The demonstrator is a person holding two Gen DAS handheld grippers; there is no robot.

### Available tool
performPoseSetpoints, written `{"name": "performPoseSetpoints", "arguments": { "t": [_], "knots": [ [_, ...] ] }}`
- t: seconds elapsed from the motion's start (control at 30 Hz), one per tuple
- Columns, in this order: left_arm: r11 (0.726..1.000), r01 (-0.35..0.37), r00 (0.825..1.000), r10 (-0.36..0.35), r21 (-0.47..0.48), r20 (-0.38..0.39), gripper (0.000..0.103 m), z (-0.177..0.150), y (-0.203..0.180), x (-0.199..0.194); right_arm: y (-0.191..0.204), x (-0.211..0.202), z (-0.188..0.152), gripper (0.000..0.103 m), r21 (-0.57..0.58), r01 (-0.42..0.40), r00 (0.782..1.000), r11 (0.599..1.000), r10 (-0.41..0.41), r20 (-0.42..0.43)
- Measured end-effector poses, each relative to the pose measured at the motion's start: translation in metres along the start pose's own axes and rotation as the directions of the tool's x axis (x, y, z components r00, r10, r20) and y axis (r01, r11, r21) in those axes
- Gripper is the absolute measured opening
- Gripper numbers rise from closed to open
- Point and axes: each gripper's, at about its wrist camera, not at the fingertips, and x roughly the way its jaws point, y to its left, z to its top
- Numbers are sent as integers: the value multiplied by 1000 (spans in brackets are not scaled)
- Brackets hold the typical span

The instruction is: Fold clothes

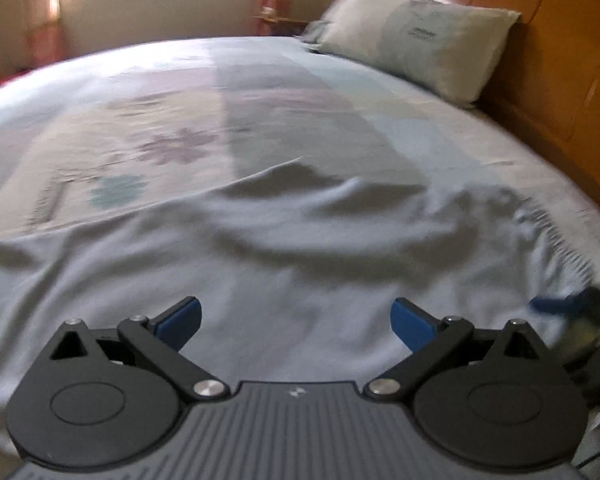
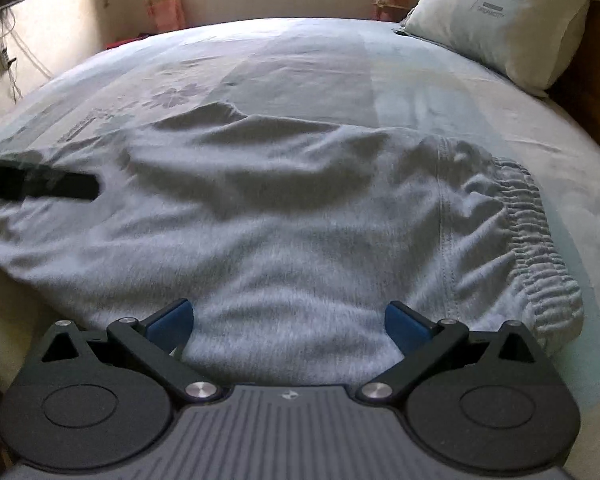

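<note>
Across the near edge of the bed [image 2: 440, 92] lies a pair of grey sweatpants [image 2: 280, 220], long axis running sideways, its gathered elastic waistband [image 2: 540, 248] toward the pillow [image 2: 508, 20] end. The fabric is rumpled and heathered. Both the left gripper [image 1: 296, 322] and right gripper [image 2: 286, 326] hover over it, jaws spread wide, gripping nothing.

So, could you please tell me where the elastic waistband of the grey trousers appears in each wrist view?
Left wrist view: the waistband is at the right edge, blurred, above the right gripper.
Right wrist view: the waistband runs down the right side, right of the open right gripper.
Shared landmark: the pillow, upper right in both.
</note>
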Motion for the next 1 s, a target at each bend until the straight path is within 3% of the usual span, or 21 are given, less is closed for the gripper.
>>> {"name": "performPoseSetpoints", "arguments": {
  "t": [0.13, 0.23, 0.37, 0.47, 0.6, 0.67, 0.83, 1.0],
  "knots": [
    [997, 36, 995, -43, -72, -89, 100, -22, 13, 3, 2, 3, -1, 103, 19, 13, 1000, 1000, -14, 5],
    [992, 104, 989, -111, -77, -95, 100, -12, 23, -9, 2, 4, -1, 103, 25, 18, 1000, 1000, -18, 5],
    [994, 68, 997, -71, -84, -32, 100, 13, 60, -33, 2, 4, 0, 103, 26, 17, 1000, 1000, -17, 0],
    [990, -4, 1000, 4, -143, 0, 100, 39, 116, -45, 3, 5, 0, 103, 30, 21, 1000, 999, -21, -3],
    [960, -170, 985, 168, -224, -31, 100, 56, 204, -44, 4, 6, 1, 103, 36, 26, 1000, 999, -25, -4],
    [933, -226, 974, 212, -280, -81, 100, 52, 245, -36, 4, 7, 1, 103, 37, 26, 1000, 999, -26, -8],
    [897, -257, 966, 225, -360, -129, 100, 30, 306, -7, 3, 10, 4, 103, 42, 20, 1000, 999, -20, -16],
    [896, -276, 961, 256, -348, -104, 100, 35, 317, -4, 6, 16, 7, 103, 44, 40, 999, 998, -39, -21]
  ]
}}
